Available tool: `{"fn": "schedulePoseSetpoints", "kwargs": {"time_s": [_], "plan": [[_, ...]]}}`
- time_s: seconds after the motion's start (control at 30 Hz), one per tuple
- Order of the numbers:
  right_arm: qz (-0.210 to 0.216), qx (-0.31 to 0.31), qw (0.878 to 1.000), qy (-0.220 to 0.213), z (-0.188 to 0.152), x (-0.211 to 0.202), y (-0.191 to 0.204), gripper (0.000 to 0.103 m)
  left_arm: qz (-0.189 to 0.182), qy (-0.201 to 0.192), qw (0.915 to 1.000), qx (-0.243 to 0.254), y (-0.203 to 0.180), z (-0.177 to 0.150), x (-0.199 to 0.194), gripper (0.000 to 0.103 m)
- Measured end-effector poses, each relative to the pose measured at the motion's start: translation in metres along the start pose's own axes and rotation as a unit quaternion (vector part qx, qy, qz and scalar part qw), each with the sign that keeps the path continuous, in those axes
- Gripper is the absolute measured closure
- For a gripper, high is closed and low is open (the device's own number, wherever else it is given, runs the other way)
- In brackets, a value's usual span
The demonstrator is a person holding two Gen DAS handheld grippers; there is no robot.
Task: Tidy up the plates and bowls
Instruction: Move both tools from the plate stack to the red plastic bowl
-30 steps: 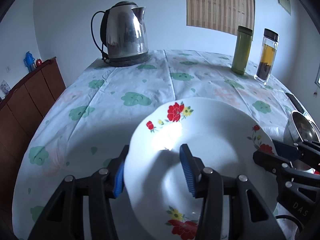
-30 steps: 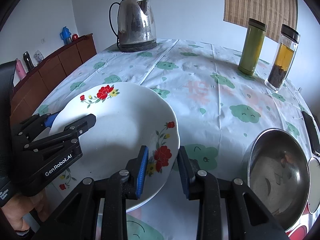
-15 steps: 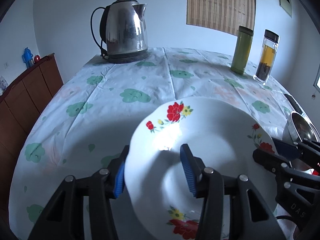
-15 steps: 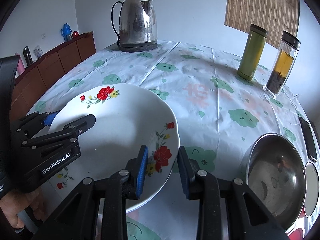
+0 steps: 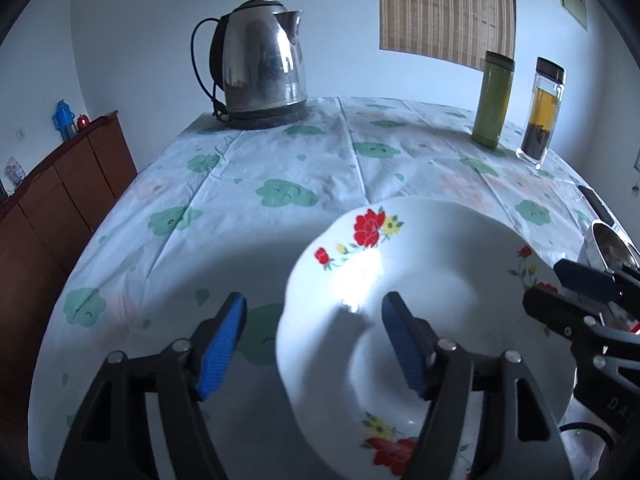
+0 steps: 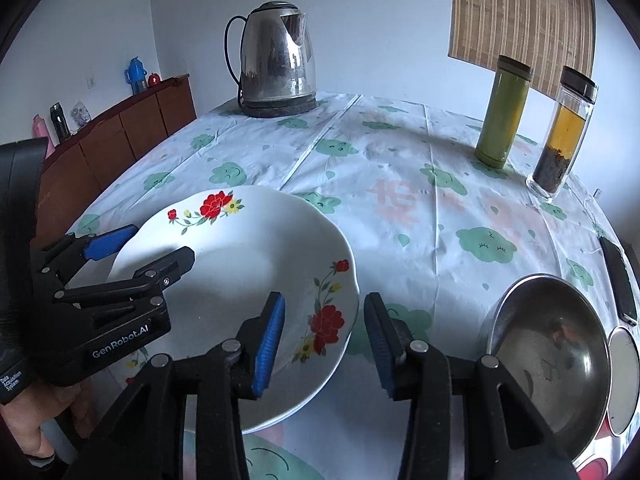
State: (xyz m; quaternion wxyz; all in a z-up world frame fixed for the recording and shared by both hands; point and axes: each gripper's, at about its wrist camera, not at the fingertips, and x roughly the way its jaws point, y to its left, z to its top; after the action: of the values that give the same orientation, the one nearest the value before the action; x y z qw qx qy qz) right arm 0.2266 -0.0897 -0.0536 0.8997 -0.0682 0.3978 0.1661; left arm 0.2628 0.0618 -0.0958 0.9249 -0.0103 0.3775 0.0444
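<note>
Straddling the plate's (image 6: 240,280) rims from either side, both grippers have just been opening their jaws. The left gripper (image 5: 312,340) stands wide, one blue pad outside the plate's left rim and the other over its well, neither pressing on it. The right gripper (image 6: 324,336) is parted more narrowly across the plate's right rim by the red flower, and its pads too stand clear of the china. White with red and yellow flowers, the plate lies flat near the table's (image 6: 400,208) near edge, left of the middle. A hand (image 6: 36,420) grasps the left gripper's handle at the lower left of the right view. Just right of the plate, by the near right corner, sits a steel bowl (image 6: 548,340), with a dark phone (image 6: 618,280) along the right edge beyond it. Farther back along the right edge stand a green flask (image 6: 502,116) and a tea jar (image 6: 560,136), close together. A steel kettle (image 6: 278,64) sits at the far edge.
</note>
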Motion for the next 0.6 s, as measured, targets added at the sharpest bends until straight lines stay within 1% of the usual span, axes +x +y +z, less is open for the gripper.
{"fn": "schedulePoseSetpoints", "kwargs": {"time_s": [0.07,0.1,0.33,0.6], "plan": [[-0.004,0.001,1.0,-0.004,0.001,-0.001,-0.001,0.053,-0.002,-0.004,1.0,-0.008,0.005,0.001,-0.002,0.03],[-0.005,0.0,1.0,-0.005,0.001,0.0,-0.001,0.052,-0.001,-0.006,0.9999,-0.011,0.007,0.001,-0.003,0.03],[-0.011,-0.001,1.0,-0.022,0.002,-0.005,0.0,0.052,0.0,-0.014,0.9998,-0.013,0.007,0.001,-0.005,0.029],[-0.002,-0.002,0.999,-0.036,0.002,-0.013,0.004,0.052,0.0,-0.04,0.9986,-0.035,0.014,0.002,-0.014,0.029]]}}
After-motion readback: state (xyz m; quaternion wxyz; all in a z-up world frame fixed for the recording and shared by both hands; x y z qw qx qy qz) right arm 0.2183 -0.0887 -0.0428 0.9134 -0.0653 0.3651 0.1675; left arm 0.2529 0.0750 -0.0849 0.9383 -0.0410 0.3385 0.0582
